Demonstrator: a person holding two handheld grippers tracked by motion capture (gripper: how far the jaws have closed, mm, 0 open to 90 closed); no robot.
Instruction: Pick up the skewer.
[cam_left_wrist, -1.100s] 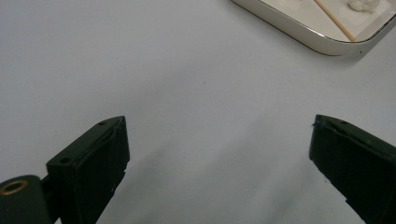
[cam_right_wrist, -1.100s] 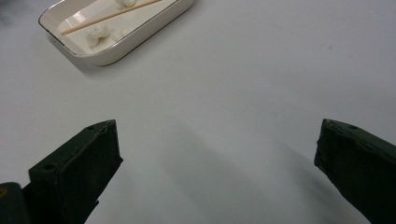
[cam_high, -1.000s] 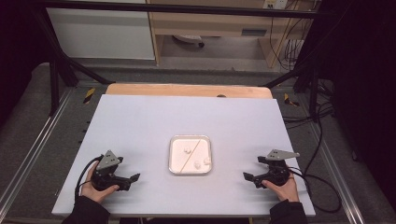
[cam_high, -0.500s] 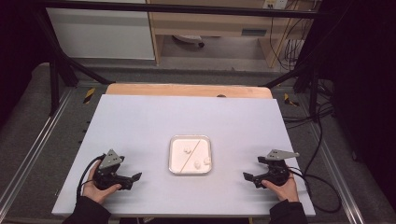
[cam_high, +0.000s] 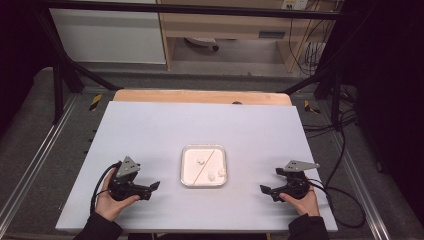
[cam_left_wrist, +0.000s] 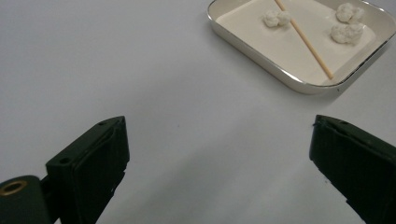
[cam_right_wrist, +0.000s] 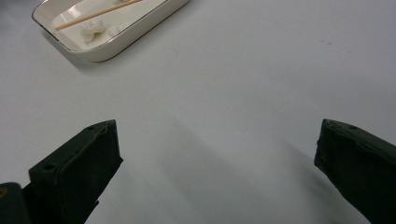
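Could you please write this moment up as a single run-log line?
left gripper: open, empty, on table | right gripper: open, empty, on table | tray: between them, holds skewer and three white lumps

A white tray (cam_high: 186, 172) holds 3 white lumps (cam_left_wrist: 276, 17) and a tan stick (cam_left_wrist: 306, 41).

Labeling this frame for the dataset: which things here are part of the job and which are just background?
Part of the job:
- white tray
- thin wooden stick lying across the tray
- three white lumps in the tray
- left gripper, open
- right gripper, open

Just there:
- table
- wooden board at its far edge
- cables on the floor
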